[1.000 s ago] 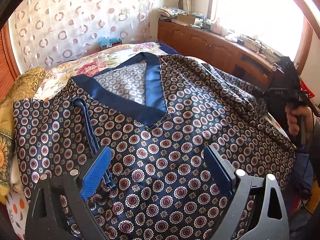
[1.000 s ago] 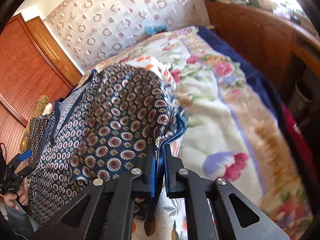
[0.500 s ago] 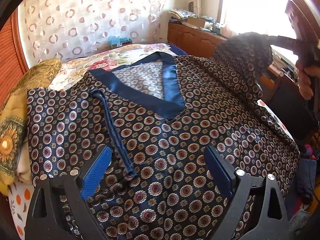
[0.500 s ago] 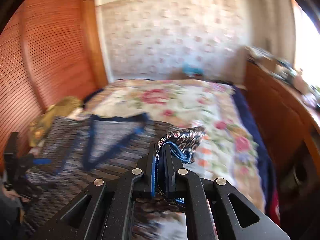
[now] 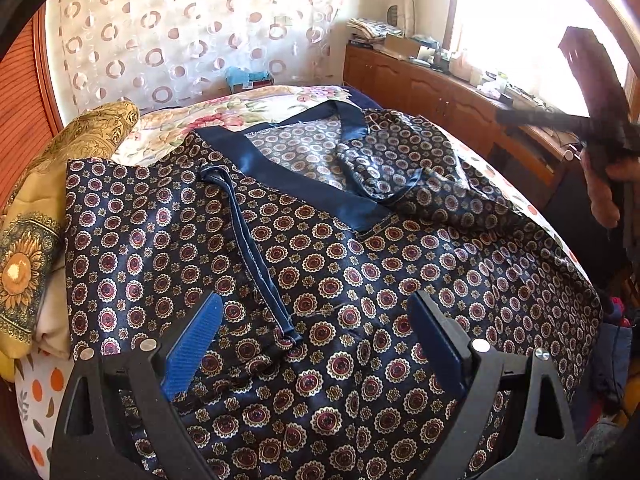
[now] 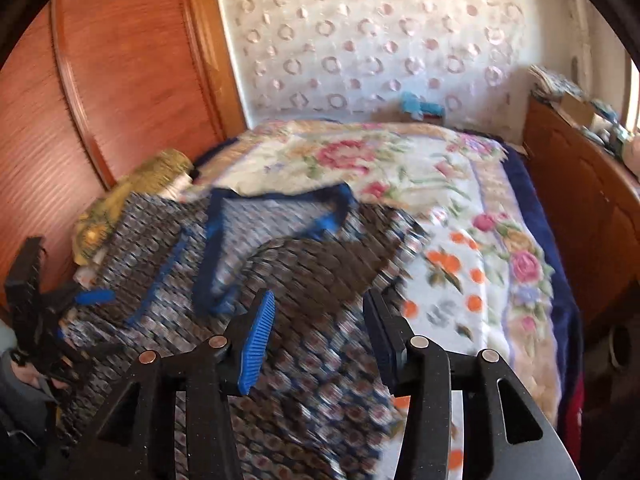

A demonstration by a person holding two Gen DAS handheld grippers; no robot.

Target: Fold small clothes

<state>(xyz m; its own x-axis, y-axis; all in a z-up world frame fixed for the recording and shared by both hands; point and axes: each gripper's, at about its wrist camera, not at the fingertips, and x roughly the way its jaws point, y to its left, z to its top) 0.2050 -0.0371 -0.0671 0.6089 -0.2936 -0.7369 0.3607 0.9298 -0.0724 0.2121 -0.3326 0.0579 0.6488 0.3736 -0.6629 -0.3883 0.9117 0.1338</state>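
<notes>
satin top (image 6: 320,280) lies free below right gripper (image 6: 316,340), just opened, empty

Black fingers (image 5: 436,344), blue ribbed pads (image 5: 194,336)

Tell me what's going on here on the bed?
A person with a gripper in each hand is folding a dark patterned shirt spread on the floral blanket. The right gripper has just been opening; nothing is between its jaws now, and the sleeve lies folded in across the blue V-neck collar. The left gripper hovers open over the shirt's lower part, gripping nothing. A yellow cloth lies bunched beside the shirt.
</notes>
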